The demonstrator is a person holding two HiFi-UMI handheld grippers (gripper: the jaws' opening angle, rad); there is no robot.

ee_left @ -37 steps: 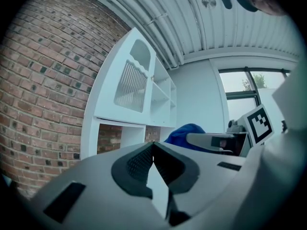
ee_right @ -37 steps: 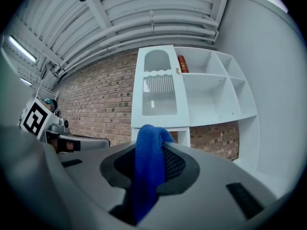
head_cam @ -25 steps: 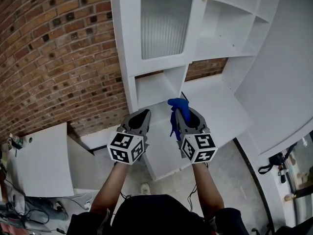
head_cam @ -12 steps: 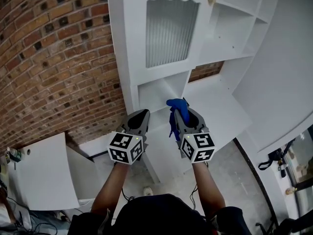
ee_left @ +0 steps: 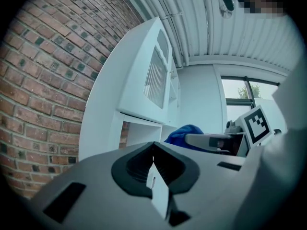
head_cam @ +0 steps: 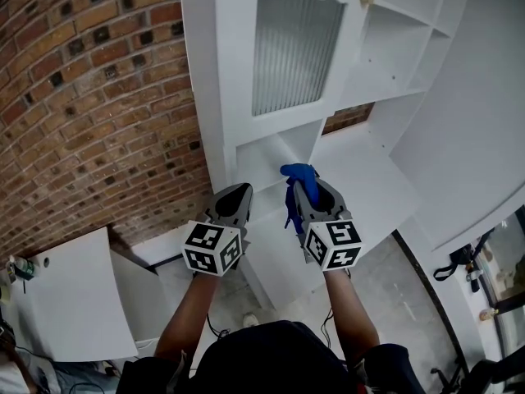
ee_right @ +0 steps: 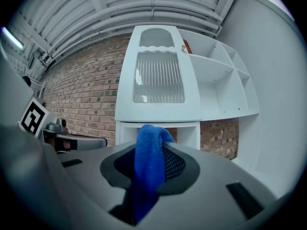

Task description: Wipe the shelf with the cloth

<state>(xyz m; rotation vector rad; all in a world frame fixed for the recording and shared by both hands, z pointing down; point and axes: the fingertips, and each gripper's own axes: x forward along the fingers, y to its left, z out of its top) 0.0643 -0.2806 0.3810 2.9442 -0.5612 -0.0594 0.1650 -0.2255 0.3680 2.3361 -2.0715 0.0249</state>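
2 tools (head_cam: 242, 190) (head_cam: 307, 184), 1 cloth (head_cam: 296, 171), 1 shelf (head_cam: 365, 175)

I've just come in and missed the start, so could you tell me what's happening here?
A person faces a white shelf unit against a brick wall, a tool in each hand. The right tool is clamped on a blue cloth, held short of the shelves. The left tool is shut and empty beside it.

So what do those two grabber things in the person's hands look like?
The left gripper and right gripper match: grey shells narrowing to pointed tongs with black inner pads. Each carries a white cube printed with black square markers at the hand end. The person wears a dark top.
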